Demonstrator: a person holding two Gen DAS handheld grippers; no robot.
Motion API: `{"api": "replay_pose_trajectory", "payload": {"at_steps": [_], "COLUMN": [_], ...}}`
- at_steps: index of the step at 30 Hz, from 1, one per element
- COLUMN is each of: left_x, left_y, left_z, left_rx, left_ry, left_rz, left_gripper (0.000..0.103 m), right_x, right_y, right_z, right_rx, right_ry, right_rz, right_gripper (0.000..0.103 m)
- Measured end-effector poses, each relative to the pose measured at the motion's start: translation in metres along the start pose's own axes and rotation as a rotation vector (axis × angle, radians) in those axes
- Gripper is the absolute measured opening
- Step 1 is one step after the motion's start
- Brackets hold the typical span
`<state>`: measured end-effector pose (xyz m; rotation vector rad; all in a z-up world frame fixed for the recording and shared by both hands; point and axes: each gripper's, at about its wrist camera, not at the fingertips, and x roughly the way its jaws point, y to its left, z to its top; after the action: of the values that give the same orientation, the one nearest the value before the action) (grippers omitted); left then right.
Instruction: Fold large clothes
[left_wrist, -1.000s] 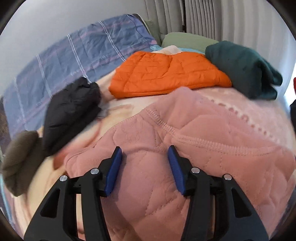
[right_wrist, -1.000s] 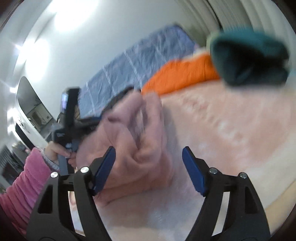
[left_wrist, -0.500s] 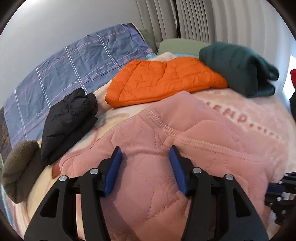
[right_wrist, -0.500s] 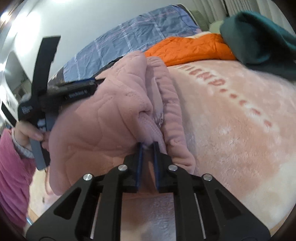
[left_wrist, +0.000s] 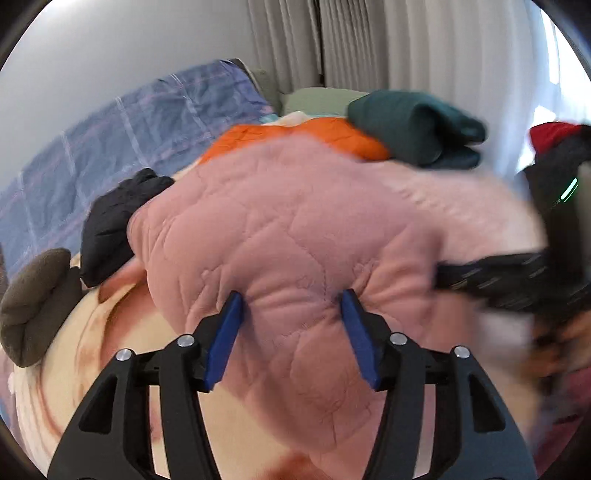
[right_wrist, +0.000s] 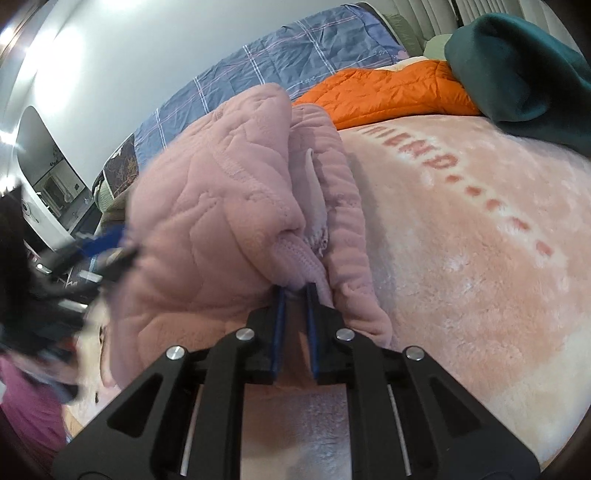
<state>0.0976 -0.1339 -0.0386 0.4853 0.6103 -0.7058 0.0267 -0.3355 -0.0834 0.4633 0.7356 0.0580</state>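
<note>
A pink quilted garment (left_wrist: 295, 229) lies bunched and folded on the pink plush blanket (right_wrist: 461, 258). My left gripper (left_wrist: 291, 306) is open, its blue pads pressed against the garment's near bulge on either side. My right gripper (right_wrist: 295, 291) is shut on the pink garment (right_wrist: 221, 206) at its zipper edge. In the left wrist view the right gripper (left_wrist: 491, 280) shows blurred at the garment's right side. In the right wrist view the left gripper (right_wrist: 103, 240) shows blurred at the garment's left.
Folded clothes lie behind: an orange puffer jacket (right_wrist: 388, 88), a dark green garment (right_wrist: 524, 70), a black jacket (left_wrist: 118, 221) and an olive fleece (left_wrist: 33, 302). A blue plaid cover (left_wrist: 110, 147) lies along the wall. Curtains hang at the back.
The right gripper went from open to shut on the garment's zipper edge. The left gripper has pushed into the garment, which now bulks higher and hides most of the orange jacket.
</note>
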Motion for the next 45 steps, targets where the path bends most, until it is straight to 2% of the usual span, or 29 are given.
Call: {"api": "replay_pose_trajectory", "payload": {"at_steps": [1, 3, 6, 7, 9, 12, 14, 15, 17, 20, 22, 23, 25, 27, 28, 29, 31, 32, 34, 38, 40, 43, 45], "left_x": [0.009, 0.011, 0.012, 0.011, 0.011, 0.011, 0.009, 0.008, 0.006, 0.005, -0.003, -0.009, -0.019, -0.016, -0.006, 0.017, 0.061, 0.074, 0.067, 0.045, 0.045, 0.050, 0.052], "left_y": [-0.003, 0.003, 0.004, 0.006, 0.009, 0.006, 0.005, 0.007, 0.011, 0.010, 0.017, 0.026, 0.048, 0.066, 0.075, 0.084, 0.085, 0.083, 0.083, 0.078, 0.083, 0.088, 0.084], "left_z": [-0.004, 0.003, 0.007, 0.008, 0.010, 0.010, 0.008, 0.006, 0.000, 0.002, 0.010, 0.018, 0.035, 0.048, 0.052, 0.052, 0.039, 0.031, 0.031, 0.041, 0.042, 0.043, 0.044], "left_rx": [0.022, -0.041, -0.026, -0.034, -0.062, -0.049, -0.046, -0.050, -0.065, -0.069, -0.114, -0.172, -0.267, -0.328, -0.356, -0.369, -0.328, -0.317, -0.373, -0.323, -0.324, -0.340, -0.323], "left_ry": [0.008, 0.019, 0.044, 0.047, 0.050, 0.039, 0.034, 0.027, 0.004, -0.043, -0.061, -0.070, -0.133, -0.156, -0.137, -0.064, 0.045, 0.051, 0.033, 0.032, 0.045, 0.052, 0.048], "left_rz": [0.025, -0.021, -0.041, -0.046, -0.062, -0.044, -0.039, -0.045, -0.089, -0.094, -0.142, -0.181, -0.191, -0.198, -0.196, -0.160, -0.104, -0.076, -0.094, -0.111, -0.117, -0.136, -0.121], "left_gripper": [0.058, 0.058, 0.058, 0.058, 0.057, 0.058, 0.058, 0.058, 0.058, 0.062, 0.062, 0.062, 0.059, 0.050, 0.046, 0.042, 0.040, 0.040, 0.037, 0.037, 0.037, 0.037, 0.037], "right_x": [0.001, -0.002, -0.020, -0.035, -0.054, -0.058, -0.032, 0.005, 0.051, 0.044, 0.039, 0.040, 0.040, 0.041, 0.040, 0.039, 0.040, 0.041, 0.040, 0.021, 0.010, 0.005, 0.030], "right_y": [0.003, 0.008, 0.020, 0.026, 0.043, 0.068, 0.072, 0.059, 0.030, 0.018, 0.020, 0.019, 0.015, 0.015, 0.016, 0.018, 0.024, 0.029, 0.038, 0.043, 0.052, 0.079, 0.087], "right_z": [0.000, 0.000, 0.010, 0.020, 0.037, 0.057, 0.067, 0.068, 0.058, 0.057, 0.053, 0.051, 0.051, 0.051, 0.052, 0.052, 0.052, 0.053, 0.059, 0.084, 0.102, 0.133, 0.151], "right_rx": [-0.012, -0.042, -0.084, -0.077, -0.126, -0.226, -0.238, -0.202, -0.159, -0.085, -0.125, -0.136, -0.102, -0.092, -0.099, -0.108, -0.133, -0.158, -0.206, -0.186, -0.198, -0.289, -0.319], "right_ry": [0.000, -0.011, -0.014, -0.045, -0.132, -0.203, -0.156, -0.056, -0.003, -0.002, -0.001, -0.001, 0.009, 0.010, 0.006, 0.003, 0.006, 0.015, 0.047, 0.100, 0.064, -0.030, 0.000], "right_rz": [-0.008, -0.040, -0.063, -0.036, -0.006, 0.013, 0.020, -0.021, -0.073, -0.025, -0.037, -0.037, -0.008, -0.004, -0.012, -0.020, -0.026, -0.035, -0.067, -0.002, 0.037, 0.010, 0.021], "right_gripper": [0.010, 0.011, 0.015, 0.019, 0.019, 0.019, 0.019, 0.019, 0.019, 0.019, 0.019, 0.019, 0.019, 0.019, 0.019, 0.019, 0.019, 0.019, 0.022, 0.024, 0.025, 0.026, 0.031]}}
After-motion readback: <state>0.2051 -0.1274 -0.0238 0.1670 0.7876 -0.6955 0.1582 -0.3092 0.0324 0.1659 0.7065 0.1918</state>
